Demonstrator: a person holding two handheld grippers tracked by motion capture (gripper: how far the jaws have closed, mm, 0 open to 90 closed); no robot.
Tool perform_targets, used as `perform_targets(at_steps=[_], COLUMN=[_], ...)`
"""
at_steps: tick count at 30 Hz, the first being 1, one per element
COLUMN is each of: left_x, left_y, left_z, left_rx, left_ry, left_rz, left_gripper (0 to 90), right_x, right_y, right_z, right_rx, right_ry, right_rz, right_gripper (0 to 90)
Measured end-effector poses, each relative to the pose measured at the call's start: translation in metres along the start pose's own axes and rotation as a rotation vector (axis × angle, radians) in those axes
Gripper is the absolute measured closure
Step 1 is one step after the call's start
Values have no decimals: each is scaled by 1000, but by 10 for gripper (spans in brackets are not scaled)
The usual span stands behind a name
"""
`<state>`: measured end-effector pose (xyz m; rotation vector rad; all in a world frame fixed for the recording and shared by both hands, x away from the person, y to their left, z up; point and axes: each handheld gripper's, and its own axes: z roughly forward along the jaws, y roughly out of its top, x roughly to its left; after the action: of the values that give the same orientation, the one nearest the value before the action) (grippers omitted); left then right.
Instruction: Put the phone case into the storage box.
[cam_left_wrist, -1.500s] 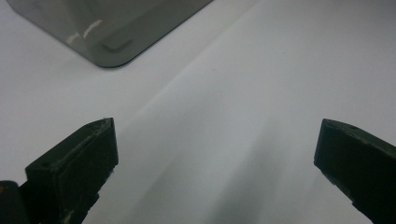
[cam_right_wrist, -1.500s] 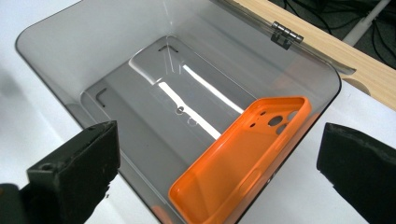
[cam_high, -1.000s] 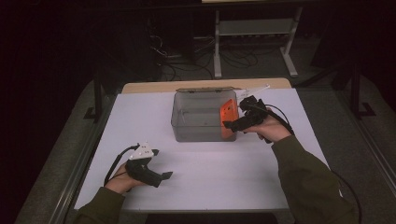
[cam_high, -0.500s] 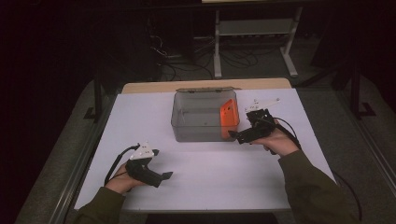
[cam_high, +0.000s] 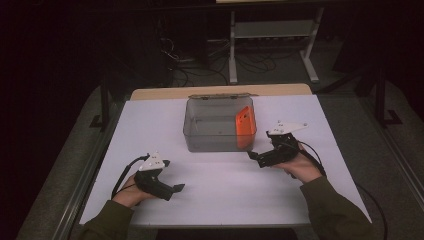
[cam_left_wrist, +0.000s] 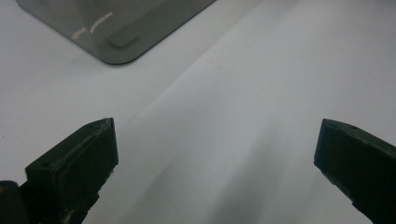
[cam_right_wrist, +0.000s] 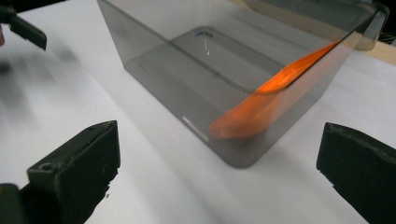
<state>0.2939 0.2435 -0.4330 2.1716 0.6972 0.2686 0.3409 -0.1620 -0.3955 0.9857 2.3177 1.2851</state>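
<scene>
A clear grey plastic bin (cam_high: 218, 126) stands at the middle back of the white table (cam_high: 215, 175). An orange flat piece (cam_high: 245, 125) leans inside against the bin's right wall; in the right gripper view the orange piece (cam_right_wrist: 261, 107) shows through the bin wall (cam_right_wrist: 187, 93). My right gripper (cam_high: 255, 157) rests on the table just right of the bin's front corner, open and empty (cam_right_wrist: 217, 172). My left gripper (cam_high: 176, 190) lies near the front left, open, with bare table between its jaws (cam_left_wrist: 215, 163). The bin's corner (cam_left_wrist: 116, 42) shows ahead of it.
A wooden strip (cam_high: 220, 91) runs along the table's far edge behind the bin. Beyond it stand a metal shelf frame (cam_high: 272, 45) and cables on the dark floor. Metal rails (cam_high: 90, 165) flank the table's left side.
My right gripper has drawn back from the bin's right wall toward the front and lowered onto the table, leaving the orange piece in the bin. The left gripper has stayed put.
</scene>
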Motion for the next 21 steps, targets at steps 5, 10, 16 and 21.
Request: perform_targets(at_steps=[5, 10, 16, 21], left_x=[0, 0, 0, 0], left_y=[0, 0, 0, 0], left_z=[0, -1, -1, -1], left_rx=[-1, -2, -3, 0], left_ry=[0, 0, -1, -5], left_rz=[1, 1, 0, 2], left_gripper=[0, 0, 0, 0], right_x=[3, 7, 13, 17], right_y=[-12, -23, -34, -45], right_z=[-2, -5, -9, -14], right_rx=[-4, -4, -8, -6], right_ry=[-1, 11, 16, 17], right_rz=[5, 3, 7, 13], right_gripper=[0, 0, 0, 0])
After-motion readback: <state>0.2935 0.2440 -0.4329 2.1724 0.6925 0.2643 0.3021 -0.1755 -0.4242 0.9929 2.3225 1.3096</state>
